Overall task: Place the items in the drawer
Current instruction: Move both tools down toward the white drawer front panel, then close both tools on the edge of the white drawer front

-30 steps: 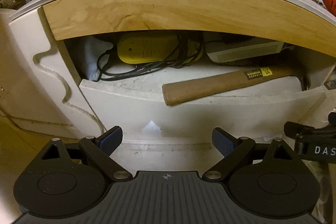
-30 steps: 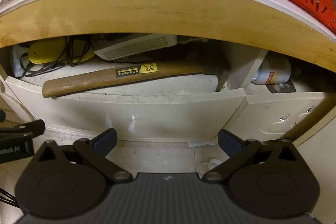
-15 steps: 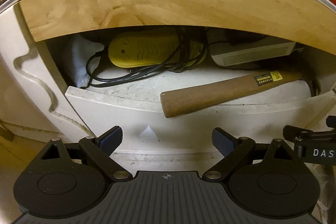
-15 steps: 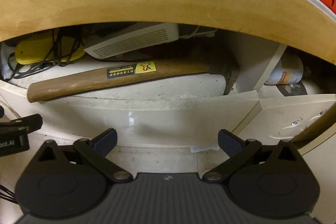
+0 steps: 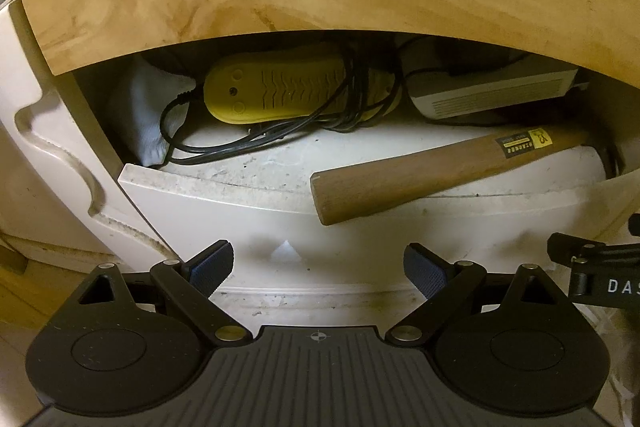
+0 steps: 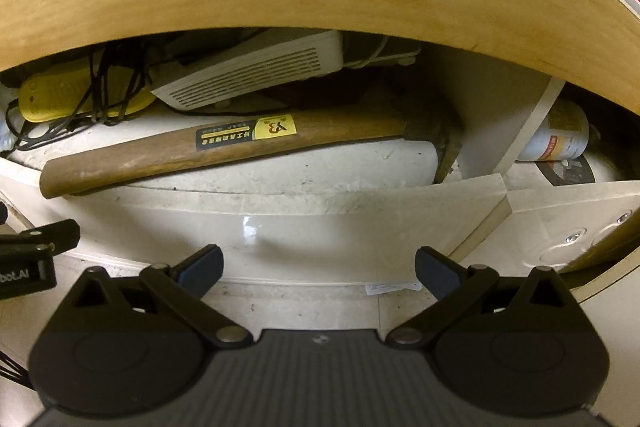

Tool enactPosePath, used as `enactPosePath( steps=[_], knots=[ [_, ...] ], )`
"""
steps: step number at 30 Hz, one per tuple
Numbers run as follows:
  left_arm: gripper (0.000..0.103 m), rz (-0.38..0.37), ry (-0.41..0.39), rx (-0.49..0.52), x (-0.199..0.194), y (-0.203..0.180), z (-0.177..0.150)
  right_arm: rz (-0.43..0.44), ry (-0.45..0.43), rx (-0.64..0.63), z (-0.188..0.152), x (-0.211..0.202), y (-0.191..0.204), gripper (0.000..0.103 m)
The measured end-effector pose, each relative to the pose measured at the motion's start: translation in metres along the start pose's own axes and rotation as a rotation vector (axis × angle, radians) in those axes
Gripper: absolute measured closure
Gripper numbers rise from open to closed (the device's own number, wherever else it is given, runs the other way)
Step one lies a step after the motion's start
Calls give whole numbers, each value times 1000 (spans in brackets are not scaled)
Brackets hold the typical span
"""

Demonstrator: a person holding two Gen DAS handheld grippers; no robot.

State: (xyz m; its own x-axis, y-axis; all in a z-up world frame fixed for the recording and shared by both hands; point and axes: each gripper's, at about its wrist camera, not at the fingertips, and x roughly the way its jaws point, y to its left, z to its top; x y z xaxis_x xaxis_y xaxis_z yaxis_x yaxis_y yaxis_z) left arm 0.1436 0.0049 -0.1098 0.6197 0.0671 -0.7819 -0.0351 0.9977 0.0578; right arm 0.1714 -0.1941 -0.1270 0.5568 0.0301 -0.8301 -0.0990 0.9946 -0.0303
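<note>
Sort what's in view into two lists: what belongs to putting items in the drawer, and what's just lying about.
Job in hand:
- drawer, partly open
- hammer, its handle end over the drawer's front edge
- left gripper, open, empty
- right gripper, open, empty

Lying about:
- yellow device wrapped in black cord
- white vented box
- white bottle in the next compartment

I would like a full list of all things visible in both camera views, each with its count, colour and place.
hammer: 1, brown wooden handle, in the open drawer, handle end over its front edge
yellow device: 1, drawer back left, wrapped by black cable
white vented box: 1, drawer back
white bag: 1, drawer left corner
drawer: 1, cream, open
white can: 1, right compartment
left gripper: 1, black, open, empty
right gripper: 1, black, open, empty
</note>
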Motion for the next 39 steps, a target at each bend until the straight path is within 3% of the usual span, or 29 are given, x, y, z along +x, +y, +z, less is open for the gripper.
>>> enactPosePath(
  steps=[4, 10, 15, 27, 34, 39],
  knots=[
    [9, 12, -6, 30, -1, -2, -1, 0, -5, -17, 0, -1, 1, 1],
    [9, 42, -31, 153, -4, -10, -2, -14, -23, -91, 0, -5, 4, 1],
    [9, 94, -64, 345, -7, -20, -3, -22, -38, -203, -1, -7, 8, 1],
    [9, 168, -63, 764, 14, -29, -19, -43, -62, -642, -14, 2, 25, 5],
    [9, 237, -89, 1037, 31, -32, -33, -110, -59, -884, -25, 17, 31, 9],
    [11, 275, -77, 1131, 43, -25, -39, -171, -52, -1047, -32, 28, 33, 15]
  ],
)
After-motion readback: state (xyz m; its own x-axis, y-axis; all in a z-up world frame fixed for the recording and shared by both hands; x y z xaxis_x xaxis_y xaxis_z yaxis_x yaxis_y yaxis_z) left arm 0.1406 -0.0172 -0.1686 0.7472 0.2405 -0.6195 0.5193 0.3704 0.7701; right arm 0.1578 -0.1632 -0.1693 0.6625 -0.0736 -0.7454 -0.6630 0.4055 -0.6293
